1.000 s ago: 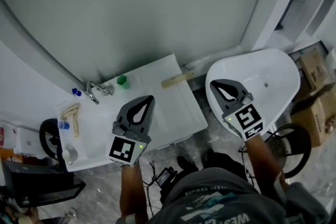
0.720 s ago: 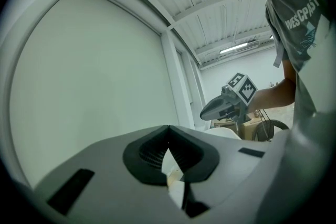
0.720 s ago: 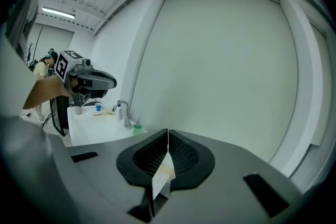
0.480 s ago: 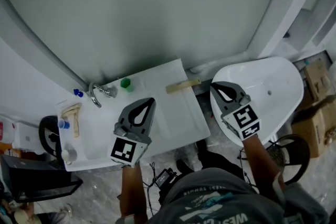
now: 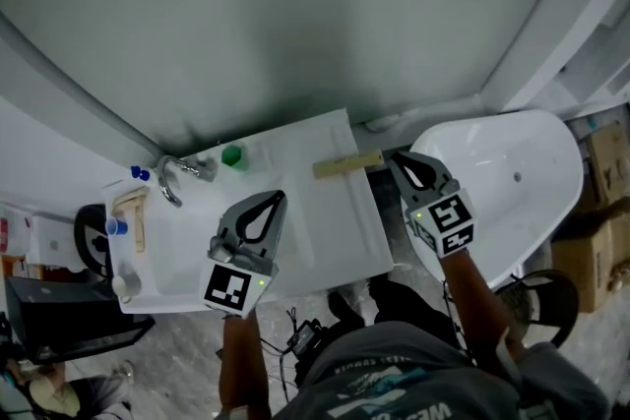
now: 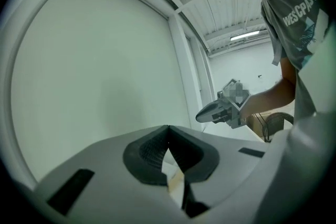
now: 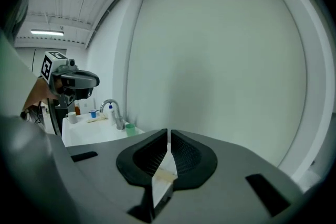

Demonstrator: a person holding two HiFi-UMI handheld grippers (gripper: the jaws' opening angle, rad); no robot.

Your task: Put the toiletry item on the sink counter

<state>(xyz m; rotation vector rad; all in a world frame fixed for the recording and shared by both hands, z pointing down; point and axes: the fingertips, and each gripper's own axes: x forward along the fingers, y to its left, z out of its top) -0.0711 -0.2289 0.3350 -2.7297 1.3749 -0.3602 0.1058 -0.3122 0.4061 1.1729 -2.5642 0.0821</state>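
Toiletry item, a pale beige stick, is seen in the head view lying flat at the far right edge of the white desk, just above the middle of the frame. The right claw is held with its tips just beside the stick's right end; whether they touch cannot be told. Its body is seen over a white tub at the right of the frame. The left claw is held over the middle of the desk, well apart from the stick. A green cup and a tap are seen at the desk's far edge, towards the left.

In the left gripper view the jaws are shown pressed together at their tips, with nothing gripped.

In the right gripper view the jaws are likewise shown closed tip to tip and empty. The toiletry item is glimpsed through the slit beneath them, lying on the desk, with the tap and green cup at the left of the frame
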